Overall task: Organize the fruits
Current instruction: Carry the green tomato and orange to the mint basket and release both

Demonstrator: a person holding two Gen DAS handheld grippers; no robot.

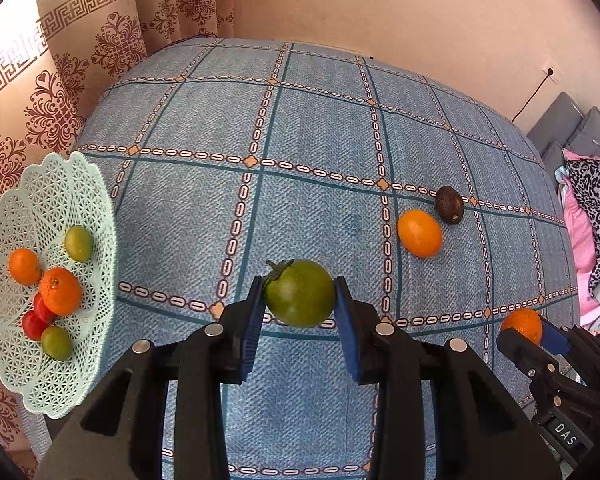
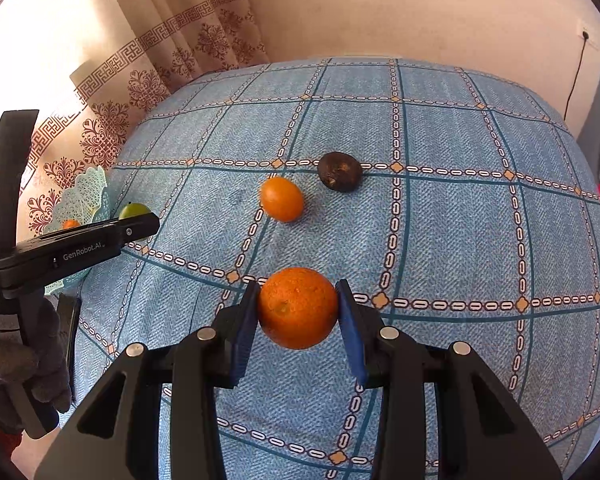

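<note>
Left claw (image 1: 300,312) is clamping a green tomato (image 1: 300,294), right claw (image 2: 298,316) is clamping an orange (image 2: 298,308), both over the counter (image 1: 320,128); basket (image 1: 96,200) is sitting left.

White letters reading "DAS" are showing on a small black label plate (image 1: 565,433) that is sitting on the body of the right gripper (image 1: 534,334), low and to the right of the left gripper's own tongs in the left wrist view. Pale lettering reading "GenRobot.AI" is running along the black side of the left gripper (image 2: 134,218), which is lying well to the left of the right gripper's tongs in the right wrist view; its last letters are fading into glare, so that reading is less sure.
</note>
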